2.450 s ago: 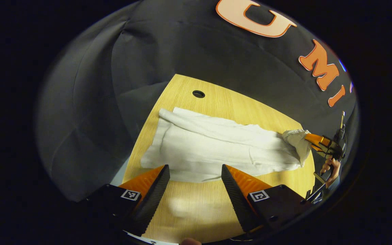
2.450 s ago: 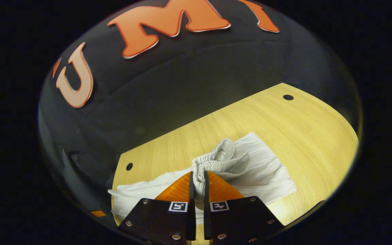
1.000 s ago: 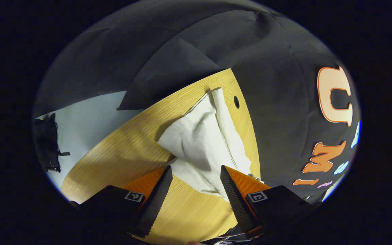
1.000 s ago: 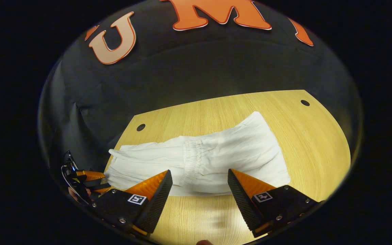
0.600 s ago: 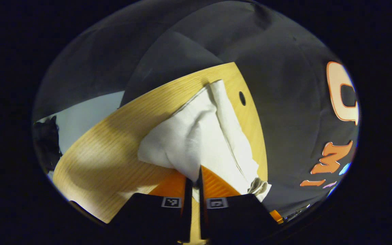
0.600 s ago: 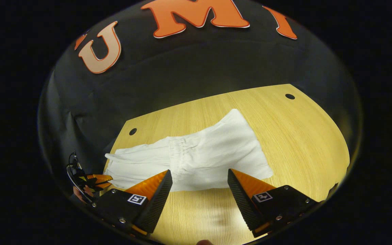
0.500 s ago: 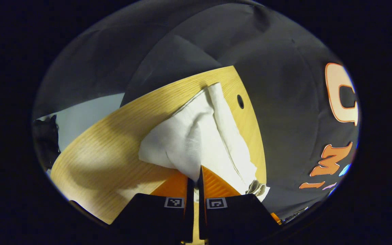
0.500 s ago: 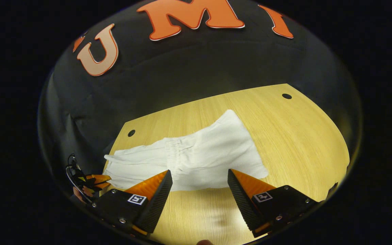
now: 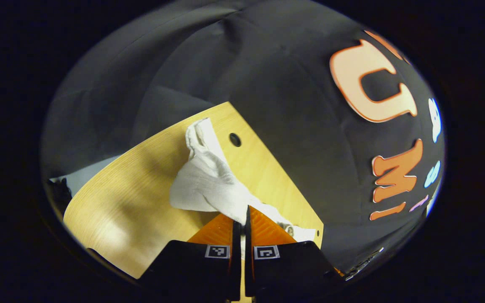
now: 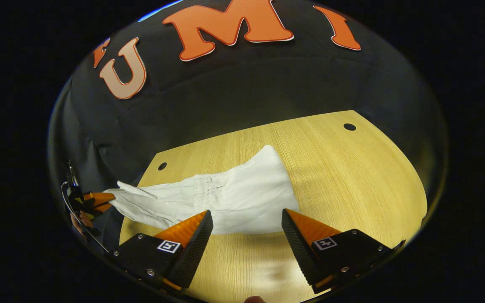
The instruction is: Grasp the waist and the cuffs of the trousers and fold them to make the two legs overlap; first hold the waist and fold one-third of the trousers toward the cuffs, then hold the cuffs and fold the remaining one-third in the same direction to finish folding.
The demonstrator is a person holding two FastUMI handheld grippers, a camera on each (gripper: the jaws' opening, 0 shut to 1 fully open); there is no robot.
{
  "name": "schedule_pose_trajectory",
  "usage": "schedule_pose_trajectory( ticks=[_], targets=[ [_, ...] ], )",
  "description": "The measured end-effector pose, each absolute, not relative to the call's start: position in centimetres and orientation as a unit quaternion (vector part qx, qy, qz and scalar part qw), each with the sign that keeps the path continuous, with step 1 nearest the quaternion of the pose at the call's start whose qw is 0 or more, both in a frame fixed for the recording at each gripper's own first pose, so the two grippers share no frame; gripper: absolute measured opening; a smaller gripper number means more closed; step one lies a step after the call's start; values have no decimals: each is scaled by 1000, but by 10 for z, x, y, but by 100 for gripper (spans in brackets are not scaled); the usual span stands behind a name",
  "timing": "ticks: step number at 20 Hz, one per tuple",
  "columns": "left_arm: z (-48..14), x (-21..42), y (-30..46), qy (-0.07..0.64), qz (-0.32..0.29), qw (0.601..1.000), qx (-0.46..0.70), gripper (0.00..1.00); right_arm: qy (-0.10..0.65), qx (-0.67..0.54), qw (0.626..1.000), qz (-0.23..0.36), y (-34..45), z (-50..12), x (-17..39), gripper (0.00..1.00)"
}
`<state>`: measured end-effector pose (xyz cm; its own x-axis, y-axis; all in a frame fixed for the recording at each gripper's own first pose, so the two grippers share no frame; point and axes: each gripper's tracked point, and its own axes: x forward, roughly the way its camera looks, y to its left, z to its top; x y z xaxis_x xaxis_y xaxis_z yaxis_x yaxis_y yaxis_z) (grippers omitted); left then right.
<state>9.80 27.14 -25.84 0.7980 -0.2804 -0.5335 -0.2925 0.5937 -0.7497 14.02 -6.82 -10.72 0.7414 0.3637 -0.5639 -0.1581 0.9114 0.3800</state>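
Note:
White trousers (image 10: 234,198) lie on the wooden table (image 10: 352,176), folded so the elastic waist (image 10: 202,185) rests mid-length on the legs. In the right gripper view my right gripper (image 10: 246,215) hovers open just in front of the cloth's near edge, holding nothing. At the far left of that view, my left gripper (image 10: 99,198) pinches the cuff end and holds it raised off the table's left end. In the left gripper view my left gripper (image 9: 242,213) is shut on the cuffs, and the trousers (image 9: 202,185) stretch away from its tips in a crumpled ridge.
The table has a round hole near its back left corner (image 10: 162,166) and another at the back right (image 10: 349,126). Bare wood lies to the right of the trousers. The booth's black cloth wall stands close behind the table. A hand (image 10: 78,219) holds the left gripper.
My right gripper let go of the waist after laying it over the legs and now stands open. My left gripper shut on the cuffs and has lifted them off the table.

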Motion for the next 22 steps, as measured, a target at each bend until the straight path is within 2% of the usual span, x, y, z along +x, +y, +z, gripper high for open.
schedule_pose_trajectory(
  ticks=[7, 22],
  targets=[
    [-175, 133, 191, 283, -49, 870, -401, 7, 304, 178, 926, 138, -119, -95, 137, 99],
    [-120, 203, 25, 298, -120, 872, -370, 7, 303, 230, 919, 105, -202, -115, 135, 98]
  ],
)
